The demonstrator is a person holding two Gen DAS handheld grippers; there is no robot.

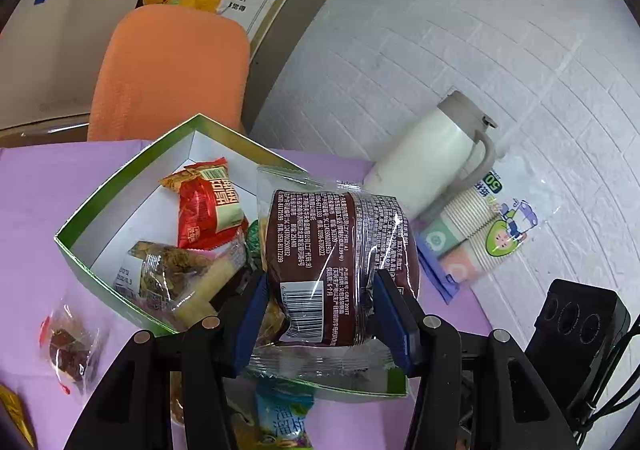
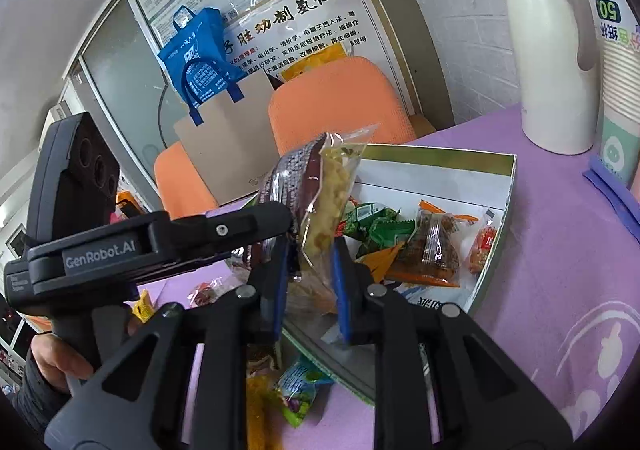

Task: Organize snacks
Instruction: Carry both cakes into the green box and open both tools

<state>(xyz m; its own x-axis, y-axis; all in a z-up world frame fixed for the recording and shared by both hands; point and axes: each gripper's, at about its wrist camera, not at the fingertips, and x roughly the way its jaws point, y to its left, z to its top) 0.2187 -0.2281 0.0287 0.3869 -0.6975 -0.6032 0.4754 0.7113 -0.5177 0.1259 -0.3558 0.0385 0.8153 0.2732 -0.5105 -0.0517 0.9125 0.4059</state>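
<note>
A brown snack pack [image 1: 340, 262] is clamped by the left hand-held gripper [image 1: 320, 314], a yellow snack pack [image 2: 324, 226] by the right hand-held gripper [image 2: 310, 286], both over the green box [image 1: 104, 186]; release inside is needed next.

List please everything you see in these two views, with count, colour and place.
box: one, green-rimmed, on the tablecloth
tablecloth: one, purple, under everything
red packet: one, red, in the box
brown packet: one, brown, held up near the box
yellow packet: one, clear-yellow, held beside the brown packet
jug: one, white, on the tablecloth
paper cups: one stack, pastel, beside the jug
chairs: two, orange, beyond the box
left gripper: one, black, shut on brown packet
right gripper: one, black, shut on yellow packet
</note>
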